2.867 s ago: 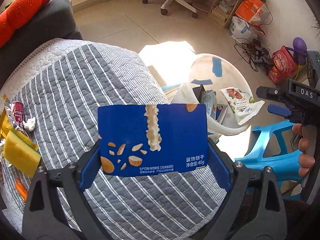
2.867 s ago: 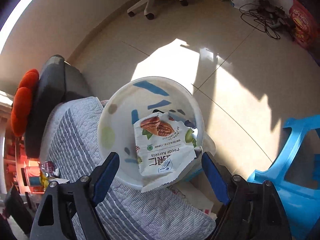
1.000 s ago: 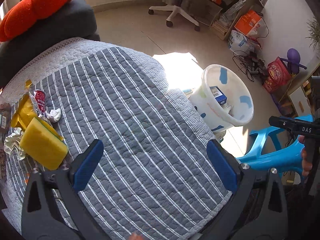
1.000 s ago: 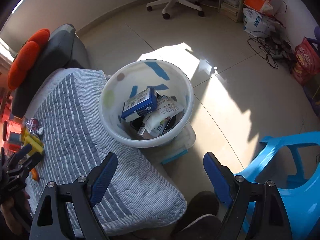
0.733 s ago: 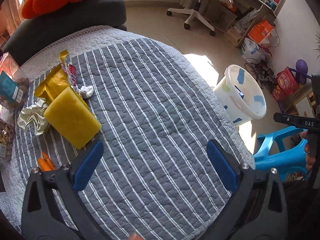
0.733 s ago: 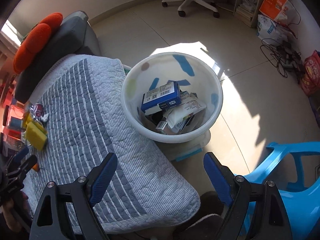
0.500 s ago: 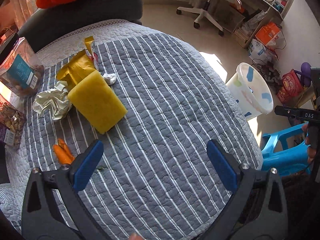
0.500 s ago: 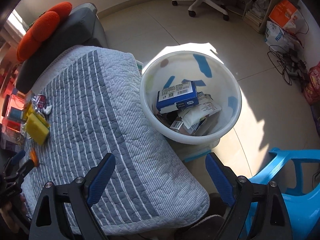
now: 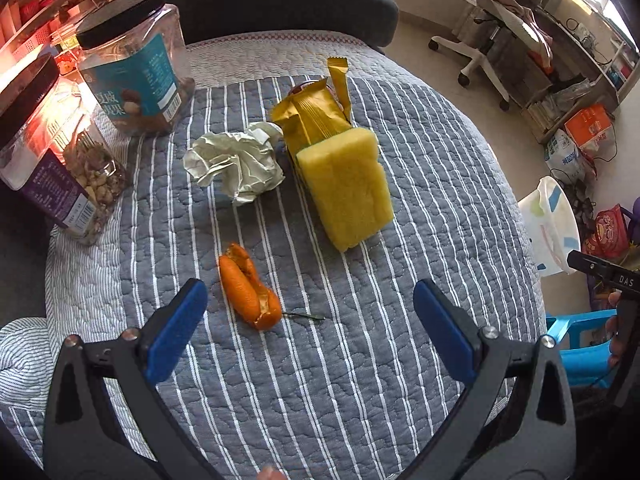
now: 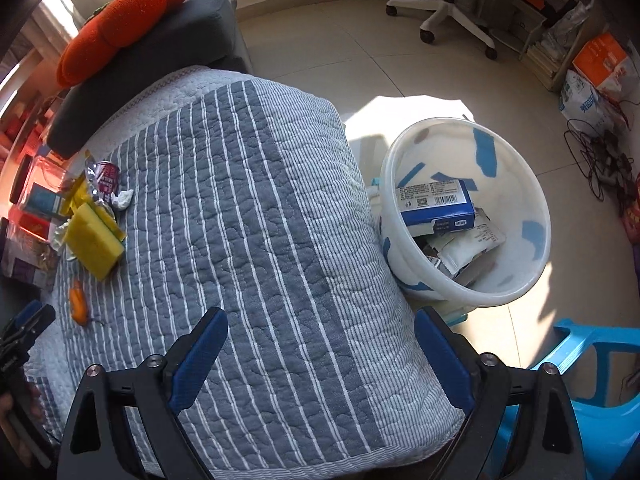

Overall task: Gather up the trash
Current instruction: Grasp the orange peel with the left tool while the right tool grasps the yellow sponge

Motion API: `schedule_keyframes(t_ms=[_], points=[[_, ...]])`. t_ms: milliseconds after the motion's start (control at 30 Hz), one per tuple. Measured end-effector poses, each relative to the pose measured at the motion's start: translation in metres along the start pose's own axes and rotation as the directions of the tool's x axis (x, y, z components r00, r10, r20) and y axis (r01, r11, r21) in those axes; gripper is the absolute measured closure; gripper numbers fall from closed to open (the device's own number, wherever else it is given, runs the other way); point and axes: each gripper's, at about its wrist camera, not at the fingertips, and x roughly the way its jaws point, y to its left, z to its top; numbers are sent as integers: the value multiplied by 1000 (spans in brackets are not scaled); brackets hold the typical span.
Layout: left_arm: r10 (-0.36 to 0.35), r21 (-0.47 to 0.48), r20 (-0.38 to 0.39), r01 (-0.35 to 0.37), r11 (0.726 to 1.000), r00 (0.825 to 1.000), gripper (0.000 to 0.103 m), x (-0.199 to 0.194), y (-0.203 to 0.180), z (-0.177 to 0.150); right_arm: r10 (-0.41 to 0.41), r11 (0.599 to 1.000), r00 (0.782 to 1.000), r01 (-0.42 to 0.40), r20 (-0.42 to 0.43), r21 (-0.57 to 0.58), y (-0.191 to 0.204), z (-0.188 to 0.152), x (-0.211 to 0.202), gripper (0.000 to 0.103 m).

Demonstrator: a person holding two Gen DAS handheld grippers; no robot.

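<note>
Left wrist view is showing the left gripper [image 9: 310, 332] with its blue fingers [image 9: 176, 330] standing wide apart, nothing lying between them, pointing down at the striped grey quilt [image 9: 420, 184] that is covering the worktop. Just beyond the left finger an orange peel [image 9: 248, 288] is lying on the quilt, not touching the gripper. Farther out a yellow sponge [image 9: 346, 184] is resting against a yellow snack wrapper [image 9: 310, 114], and a crumpled white paper [image 9: 236, 162] is sitting just beside them. Two clear jars with black lids are standing at the far left edge: a teal-labelled jar [image 9: 134, 68] and a purple-labelled jar [image 9: 52, 160]. At the right edge the white bin [image 9: 554, 216] is showing on the floor.

Over on the right wrist view, the right gripper [image 10: 322, 358] has just been opening its fingers [image 10: 198, 354]; they are spread wide and holding nothing, hanging over the near edge of the quilt. Off to their right the bin's rim is sitting beside the worktop, with a blue box [image 10: 436, 202] and white packets [image 10: 460, 246] lying inside. A blue plastic stool [image 10: 592, 380] is standing near the bin. The remaining trash is lying well apart from this gripper, at the far left of the quilt.
</note>
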Motion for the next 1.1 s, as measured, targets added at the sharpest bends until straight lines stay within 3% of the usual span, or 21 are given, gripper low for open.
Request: schedule_keyframes(t_ms=[167,300,467,633,767,833,900,1033,1100], points=[[34,-67,-34,-37,997,999,1,8,29,6,6,1000,1000,-6,-2,-11,22,8,12,0],[41,-138,-126,-58,989,991,1,29,48,8,31,999,999,-31,-32,-8,38,14,26,0],[-33,-233,-202,-16,972,979,1,55,61,0,48,997,997,-52,-65,-52,64,16,41,0],[-84,-271,-240,17,962,967,16,72,60,-6,43,993,996,-52,-81,-107,84,17,50,0],[-35,-242,-226,-21,970,973,26,71,53,-6,36,991,995,-47,-90,-125,94,20,56,0],[5,-204,-216,-50,978,976,42,68,50,-5,42,990,994,-54,-99,-131,99,22,60,0],[22,-163,-207,-57,985,978,51,66,46,-5,46,988,994,-60,-104,-139,106,23,63,0],[-11,-139,-190,-15,990,982,80,58,41,0,46,983,993,-64,-107,-171,125,24,69,0],[-19,-133,-173,-4,991,985,82,51,43,2,56,979,993,-75,-102,-192,137,24,70,0]])
